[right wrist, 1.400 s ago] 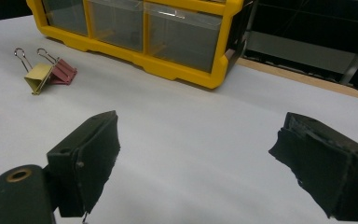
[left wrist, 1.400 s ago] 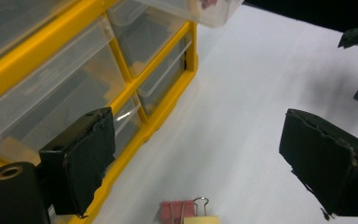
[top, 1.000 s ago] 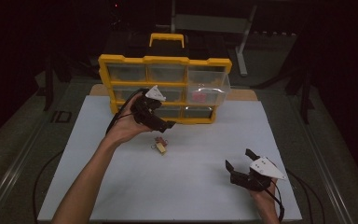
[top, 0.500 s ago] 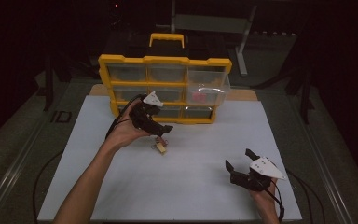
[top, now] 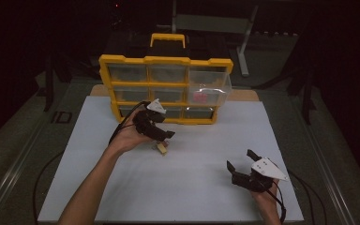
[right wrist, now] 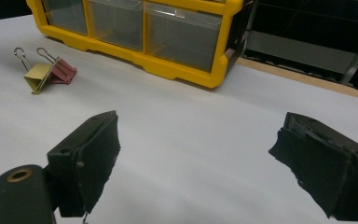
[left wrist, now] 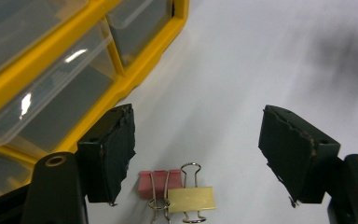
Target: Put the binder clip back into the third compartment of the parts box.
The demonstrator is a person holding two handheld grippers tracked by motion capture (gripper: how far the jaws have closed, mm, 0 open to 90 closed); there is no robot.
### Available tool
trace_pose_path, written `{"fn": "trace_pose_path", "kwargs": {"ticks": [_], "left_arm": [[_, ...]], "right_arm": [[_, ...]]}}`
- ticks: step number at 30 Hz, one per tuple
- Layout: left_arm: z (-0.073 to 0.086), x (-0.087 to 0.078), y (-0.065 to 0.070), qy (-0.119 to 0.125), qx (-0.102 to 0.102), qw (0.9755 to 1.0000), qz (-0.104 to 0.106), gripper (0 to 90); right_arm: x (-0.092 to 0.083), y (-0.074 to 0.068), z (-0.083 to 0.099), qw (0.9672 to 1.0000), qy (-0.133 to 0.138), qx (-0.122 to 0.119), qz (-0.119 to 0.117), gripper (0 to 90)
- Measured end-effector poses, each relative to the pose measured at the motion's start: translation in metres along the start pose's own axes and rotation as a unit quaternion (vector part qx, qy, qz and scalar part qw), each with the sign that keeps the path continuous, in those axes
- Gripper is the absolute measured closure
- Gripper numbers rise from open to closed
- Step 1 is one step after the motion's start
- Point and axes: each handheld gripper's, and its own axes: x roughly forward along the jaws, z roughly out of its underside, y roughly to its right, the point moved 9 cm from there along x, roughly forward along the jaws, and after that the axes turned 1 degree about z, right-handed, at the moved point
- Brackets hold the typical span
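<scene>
A yellow plastic organiser with clear drawers point(top: 165, 89) stands at the white table's point(top: 192, 183) far edge; 1 drawer point(top: 209, 89) juts out, holding something pink. 2 binder clips, pink point(left wrist: 154, 182) and yellow point(left wrist: 191, 199), lie touching.

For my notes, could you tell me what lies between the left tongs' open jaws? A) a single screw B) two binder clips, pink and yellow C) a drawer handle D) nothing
B: in the left gripper view, the pink binder clip and yellow binder clip lie side by side on the white sheet between the open left tongs.
</scene>
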Motion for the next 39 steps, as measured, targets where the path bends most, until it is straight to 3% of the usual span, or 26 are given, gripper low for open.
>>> {"fn": "trace_pose_path", "kwargs": {"ticks": [14,27,30,35,39], "left_arm": [[0.023,0.010,0.002,-0.018,-0.009,0.9996,0.021,48.4],[0.049,0.014,0.001,-0.054,-0.008,0.9980,0.034,54.2],[0.054,0.017,0.004,-0.062,-0.002,0.9972,0.042,60.1],[0.059,0.022,0.002,-0.070,-0.007,0.9968,0.037,80.5],[0.065,0.024,0.001,-0.080,-0.016,0.9960,0.039,85.2]], "right_arm": [[0.000,0.000,0.000,1.0000,-0.001,-0.001,0.000,12.0],[0.000,-0.001,0.000,1.0000,-0.001,-0.001,-0.001,12.0],[0.000,-0.001,0.000,1.0000,-0.002,-0.001,-0.001,12.0],[0.000,-0.001,0.000,1.0000,-0.002,-0.002,-0.002,12.0],[0.000,-0.001,0.000,1.0000,-0.002,-0.002,-0.001,12.1]]}}
